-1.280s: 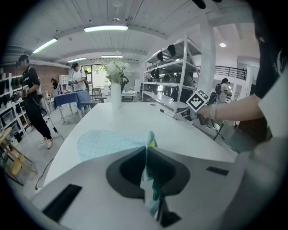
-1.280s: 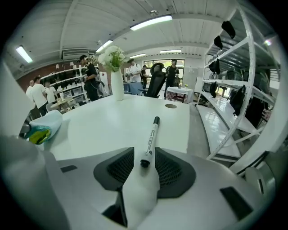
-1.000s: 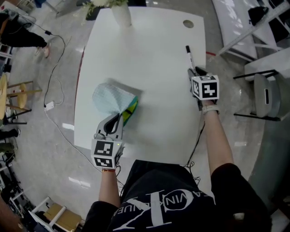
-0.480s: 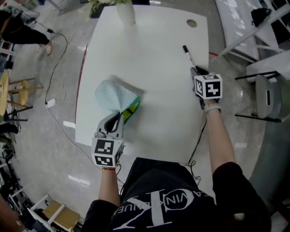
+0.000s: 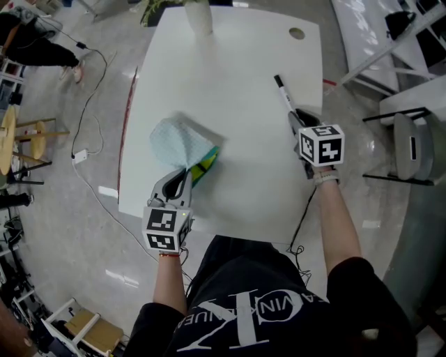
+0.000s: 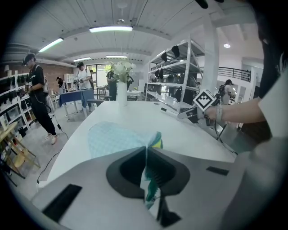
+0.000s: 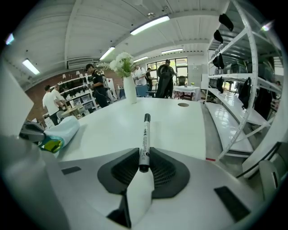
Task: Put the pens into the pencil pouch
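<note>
Gripping a white marker pen with a black cap (image 5: 283, 95) (image 7: 144, 139) by its rear end, the right claw (image 5: 294, 117) (image 7: 144, 158) has just closed its jaws on the barrel. The pen points away over the right side of the white tabletop (image 5: 244, 181). The left claw (image 5: 182, 176) (image 6: 146, 167) is pressed together, pinching the edge of a pale blue fabric pencil pouch with green and yellow trim (image 5: 178, 143) (image 6: 112, 139), which lies on the tabletop's left half. Pen and pouch are well apart. A white vase of flowers (image 5: 198, 17) stands at the far edge.
</note>
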A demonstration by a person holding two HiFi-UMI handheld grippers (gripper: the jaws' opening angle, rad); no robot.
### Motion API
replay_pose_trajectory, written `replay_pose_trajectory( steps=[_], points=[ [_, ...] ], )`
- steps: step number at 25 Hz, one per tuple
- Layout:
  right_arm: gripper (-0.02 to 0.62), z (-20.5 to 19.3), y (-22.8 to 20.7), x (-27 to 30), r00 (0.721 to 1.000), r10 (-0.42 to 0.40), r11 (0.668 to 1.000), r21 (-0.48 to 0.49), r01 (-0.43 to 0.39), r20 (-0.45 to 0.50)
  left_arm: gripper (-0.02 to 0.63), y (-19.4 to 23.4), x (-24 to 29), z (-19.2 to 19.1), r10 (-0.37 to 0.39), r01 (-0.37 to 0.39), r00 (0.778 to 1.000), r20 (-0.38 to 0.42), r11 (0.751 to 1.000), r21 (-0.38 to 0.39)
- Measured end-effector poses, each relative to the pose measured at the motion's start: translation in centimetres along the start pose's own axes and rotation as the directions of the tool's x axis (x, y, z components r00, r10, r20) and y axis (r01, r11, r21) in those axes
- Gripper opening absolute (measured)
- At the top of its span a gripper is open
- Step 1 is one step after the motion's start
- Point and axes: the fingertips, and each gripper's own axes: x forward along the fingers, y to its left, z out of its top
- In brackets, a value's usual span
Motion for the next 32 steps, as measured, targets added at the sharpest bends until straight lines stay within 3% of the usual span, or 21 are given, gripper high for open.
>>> replay_pose_trajectory(
  steps=[15,32],
  points=[
    [0.081,-4.6,12.2,-5.3,0.985,0.17,0.98,-0.093,-0.173,-0.043,0.014,1.2,-2.4,-1.8,-0.005,0.006,0.999,0.043,0.999,-0.038],
    [0.081,-7.1,25.9,-8.8,0.908,0.4,0.886,-0.204,-0.417,-0.123,0.014,4.0,-5.3,-3.0,0.042,-0.031,0.995,0.094,0.993,-0.113]
  ],
)
